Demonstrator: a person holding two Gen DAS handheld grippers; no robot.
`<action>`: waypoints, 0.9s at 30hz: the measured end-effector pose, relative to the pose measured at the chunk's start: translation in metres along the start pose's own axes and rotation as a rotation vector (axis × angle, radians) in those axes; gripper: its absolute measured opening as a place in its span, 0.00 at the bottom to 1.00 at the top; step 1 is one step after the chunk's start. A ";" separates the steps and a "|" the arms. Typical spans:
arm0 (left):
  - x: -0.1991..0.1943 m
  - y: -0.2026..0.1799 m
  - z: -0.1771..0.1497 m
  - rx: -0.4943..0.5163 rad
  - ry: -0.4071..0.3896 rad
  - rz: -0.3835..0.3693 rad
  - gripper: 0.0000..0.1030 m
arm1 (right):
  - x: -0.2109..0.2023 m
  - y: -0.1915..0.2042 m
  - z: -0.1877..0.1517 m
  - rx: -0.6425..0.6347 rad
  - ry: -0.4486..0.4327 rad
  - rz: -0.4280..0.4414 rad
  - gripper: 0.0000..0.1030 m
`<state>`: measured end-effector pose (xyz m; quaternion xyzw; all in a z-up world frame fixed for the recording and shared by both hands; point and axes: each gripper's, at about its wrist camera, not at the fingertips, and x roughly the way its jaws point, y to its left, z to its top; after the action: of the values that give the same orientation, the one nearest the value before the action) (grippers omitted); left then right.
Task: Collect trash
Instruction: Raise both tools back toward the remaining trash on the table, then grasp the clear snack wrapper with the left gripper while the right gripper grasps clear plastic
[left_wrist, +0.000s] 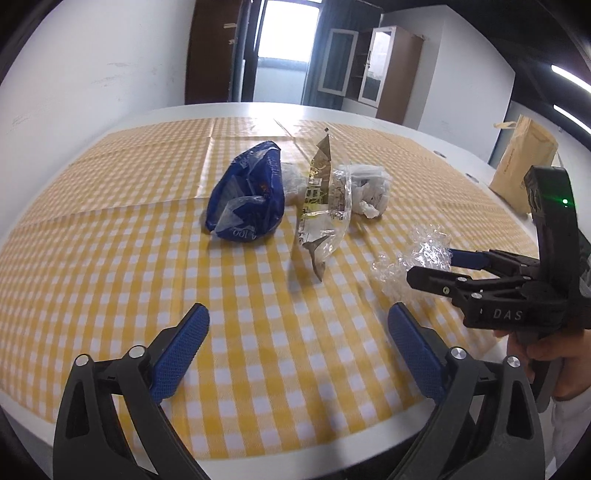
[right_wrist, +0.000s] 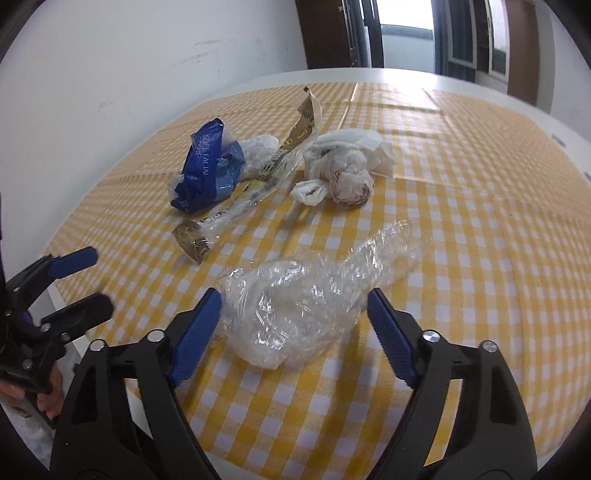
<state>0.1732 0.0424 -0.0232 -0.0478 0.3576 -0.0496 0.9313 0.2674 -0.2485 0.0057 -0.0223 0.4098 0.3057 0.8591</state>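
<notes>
Fingers (right_wrist: 201, 332) of the right gripper (right_wrist: 293, 332) stand apart, straddling the clear plastic wrap (right_wrist: 295, 314) on the checked tabletop (right_wrist: 480, 258), pads not pressing it. The left gripper (left_wrist: 299, 343) is spread wide over bare cloth, nothing between its fingers. The wrap looks feather-light, soft and slippery; I would pinch its bunched near lump, not the thin tail toward 1 o'clock. Farther off, around 11 o'clock, lie the blue wrapper (right_wrist: 210, 170), a long printed sleeve (right_wrist: 243, 199) and crumpled tissue (right_wrist: 347, 166). Only the left wrist view shows a brown paper bag (left_wrist: 524, 162) at 2 o'clock; only the right view shows stains on the tissue.
</notes>
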 end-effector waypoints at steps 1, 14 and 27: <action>0.004 -0.002 0.003 0.009 0.009 0.002 0.86 | 0.001 -0.004 0.001 0.020 0.000 0.015 0.70; 0.067 -0.022 0.036 0.068 0.123 0.010 0.50 | -0.018 -0.022 -0.007 0.047 -0.014 0.083 0.57; 0.052 -0.030 0.024 0.006 0.052 -0.010 0.08 | -0.056 -0.015 -0.032 0.010 -0.090 0.025 0.55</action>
<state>0.2265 0.0078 -0.0363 -0.0456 0.3813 -0.0565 0.9216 0.2267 -0.2978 0.0214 0.0008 0.3726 0.3149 0.8729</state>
